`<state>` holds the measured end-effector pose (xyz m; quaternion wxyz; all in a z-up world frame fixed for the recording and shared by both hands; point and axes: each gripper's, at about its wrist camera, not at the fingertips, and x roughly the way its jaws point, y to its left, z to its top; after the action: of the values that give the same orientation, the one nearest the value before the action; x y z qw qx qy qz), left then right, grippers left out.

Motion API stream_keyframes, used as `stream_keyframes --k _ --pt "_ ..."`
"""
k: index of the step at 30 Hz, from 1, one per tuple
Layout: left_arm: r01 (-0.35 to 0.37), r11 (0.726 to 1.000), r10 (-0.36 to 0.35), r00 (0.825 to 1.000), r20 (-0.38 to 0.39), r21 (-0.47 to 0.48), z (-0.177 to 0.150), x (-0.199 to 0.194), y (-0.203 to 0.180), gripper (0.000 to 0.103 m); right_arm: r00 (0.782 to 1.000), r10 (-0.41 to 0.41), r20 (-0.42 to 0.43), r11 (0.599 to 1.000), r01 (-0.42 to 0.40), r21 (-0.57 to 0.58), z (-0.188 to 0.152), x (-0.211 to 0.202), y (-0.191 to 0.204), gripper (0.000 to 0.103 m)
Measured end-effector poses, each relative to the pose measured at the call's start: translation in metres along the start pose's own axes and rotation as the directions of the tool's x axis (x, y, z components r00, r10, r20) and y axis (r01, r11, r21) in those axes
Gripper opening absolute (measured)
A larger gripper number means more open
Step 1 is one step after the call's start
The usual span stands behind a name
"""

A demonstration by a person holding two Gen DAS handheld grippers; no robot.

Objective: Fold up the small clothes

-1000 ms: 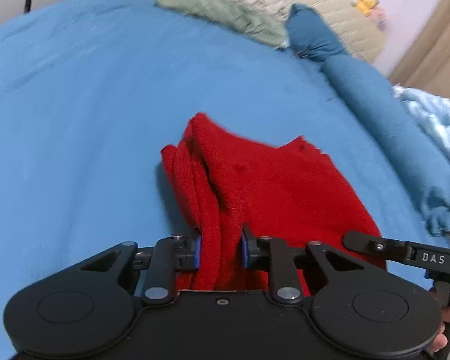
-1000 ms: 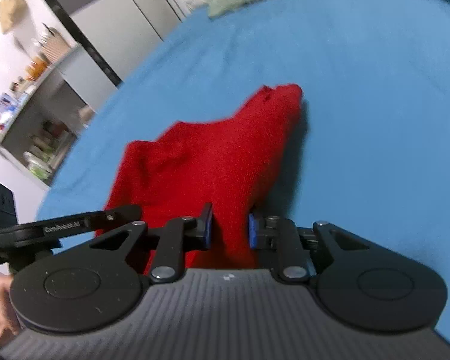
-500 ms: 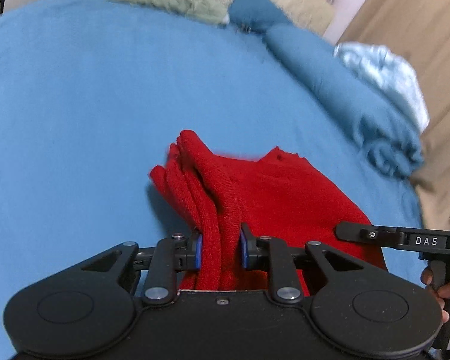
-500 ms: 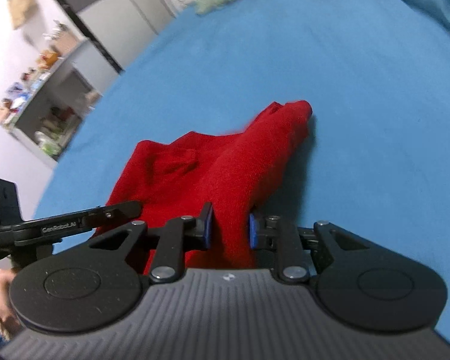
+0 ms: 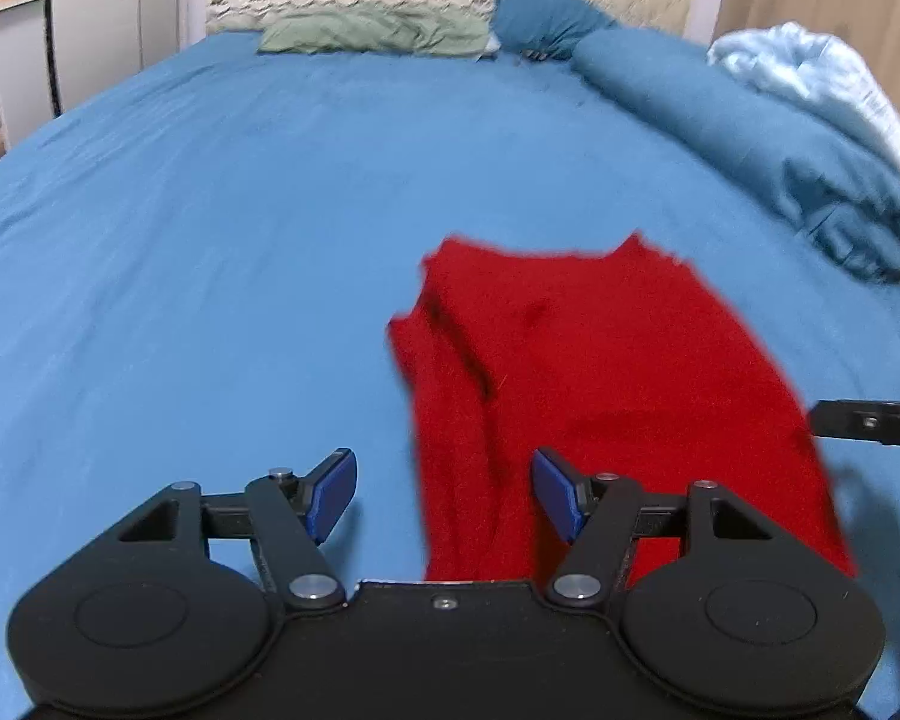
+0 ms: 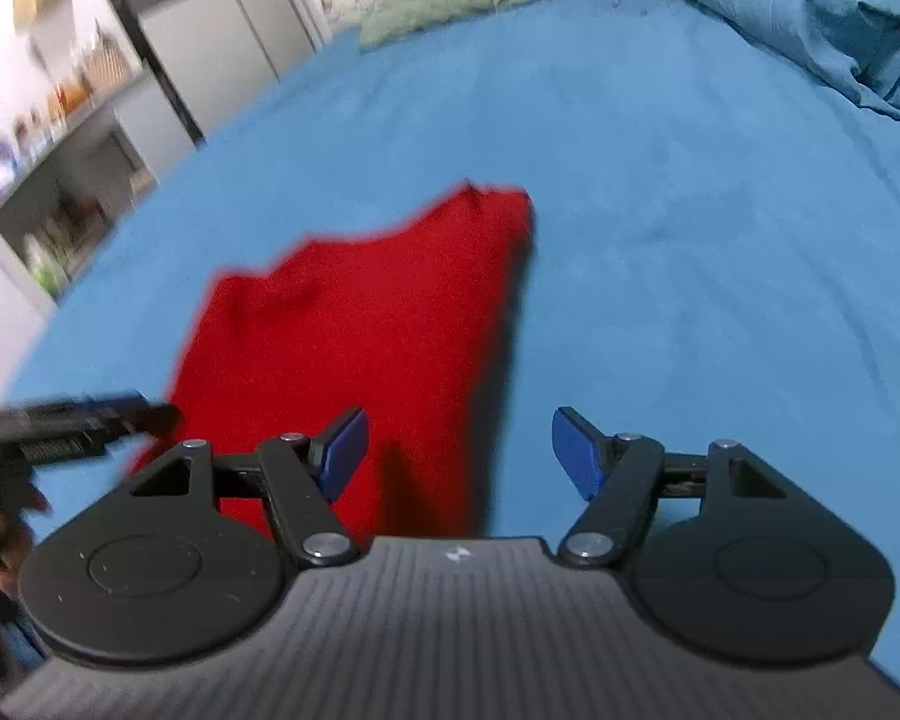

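Spreading across both views, the bed (image 5: pixel 222 228) in its blue sheet is carrying everything we are working on. Along its far side a rolled teal duvet (image 5: pixel 750 126) is lying, with a pale blue blanket (image 5: pixel 810 72) bunched behind it and a green cloth (image 5: pixel 372 30) sitting at the headboard end. Nearer to us, the red garment (image 5: pixel 600 372) is lying folded and flat on the sheet, its layered edge facing the left side. We are holding the left claw (image 5: pixel 444 495) wide; its jaws have just been opening, and the garment's near edge is lying between them with neither blue pad pressing it. We are holding the right claw (image 6: pixel 459 450) wide too, jaws likewise just opened, the garment's other near edge lying loose between its pads.
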<state>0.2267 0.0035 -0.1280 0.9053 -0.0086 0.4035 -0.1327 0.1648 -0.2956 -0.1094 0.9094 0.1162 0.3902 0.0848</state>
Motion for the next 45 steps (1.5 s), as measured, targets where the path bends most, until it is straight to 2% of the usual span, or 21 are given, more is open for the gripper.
stream_keyframes --k 4,9,14,16,17,18,20,22,25,30,34,38,45 --pt "0.011 0.999 -0.012 0.999 -0.036 -0.051 -0.014 0.021 0.008 0.073 0.999 -0.036 -0.028 0.999 0.035 -0.029 -0.017 0.019 -0.005 0.084" --pt "-0.008 0.998 0.007 1.0 -0.025 -0.055 -0.01 0.01 0.009 0.072 1.0 -0.028 0.005 1.0 0.028 -0.006 -0.015 0.012 -0.005 0.084" --pt "-0.06 0.997 0.063 0.997 0.049 -0.045 -0.001 -0.052 0.0 0.07 0.993 -0.031 0.117 0.997 0.04 -0.072 -0.004 -0.06 0.021 0.086" --pt "-0.084 0.996 0.087 0.992 0.088 -0.04 0.002 -0.086 -0.009 0.073 0.985 -0.049 0.163 0.996 0.061 -0.069 0.0 -0.101 0.035 0.093" --pt "-0.105 0.994 0.108 0.989 0.104 -0.033 0.002 -0.104 -0.015 0.078 0.982 -0.062 0.181 0.995 0.075 -0.066 0.001 -0.118 0.042 0.097" --pt "-0.125 0.992 0.127 0.984 0.126 -0.023 0.001 -0.122 -0.021 0.089 0.977 -0.085 0.197 0.993 0.099 -0.063 0.001 -0.137 0.049 0.103" --pt "-0.168 0.986 0.168 0.971 0.167 -0.017 -0.004 -0.154 -0.033 0.103 0.965 -0.13 0.228 0.987 0.147 -0.06 -0.005 -0.171 0.063 0.103" --pt "-0.191 0.982 0.189 0.963 0.194 -0.011 -0.01 -0.182 -0.043 0.103 0.955 -0.172 0.241 0.98 0.192 -0.06 -0.014 -0.198 0.077 0.103" --pt "-0.218 0.976 0.216 0.964 0.157 -0.004 -0.024 -0.206 -0.055 0.103 0.951 -0.223 0.213 0.971 0.237 -0.044 -0.027 -0.222 0.09 0.103" --pt "-0.236 0.972 0.234 0.967 0.104 0.011 -0.054 -0.224 -0.062 0.103 0.95 -0.283 0.13 0.956 0.29 -0.034 -0.065 -0.237 0.107 0.103" --pt "-0.229 0.973 0.227 0.972 0.067 0.024 -0.077 -0.228 -0.061 0.103 0.953 -0.294 0.071 0.954 0.297 -0.038 -0.092 -0.231 0.114 0.103" --pt "-0.234 0.972 0.232 0.97 0.065 0.02 -0.092 -0.233 -0.063 0.103 0.955 -0.296 0.028 0.955 0.296 -0.02 -0.11 -0.225 0.115 0.103" --pt "-0.232 0.972 0.23 0.972 0.054 0.032 -0.103 -0.236 -0.064 0.103 0.953 -0.304 0.002 0.952 0.303 -0.039 -0.121 -0.224 0.125 0.103"
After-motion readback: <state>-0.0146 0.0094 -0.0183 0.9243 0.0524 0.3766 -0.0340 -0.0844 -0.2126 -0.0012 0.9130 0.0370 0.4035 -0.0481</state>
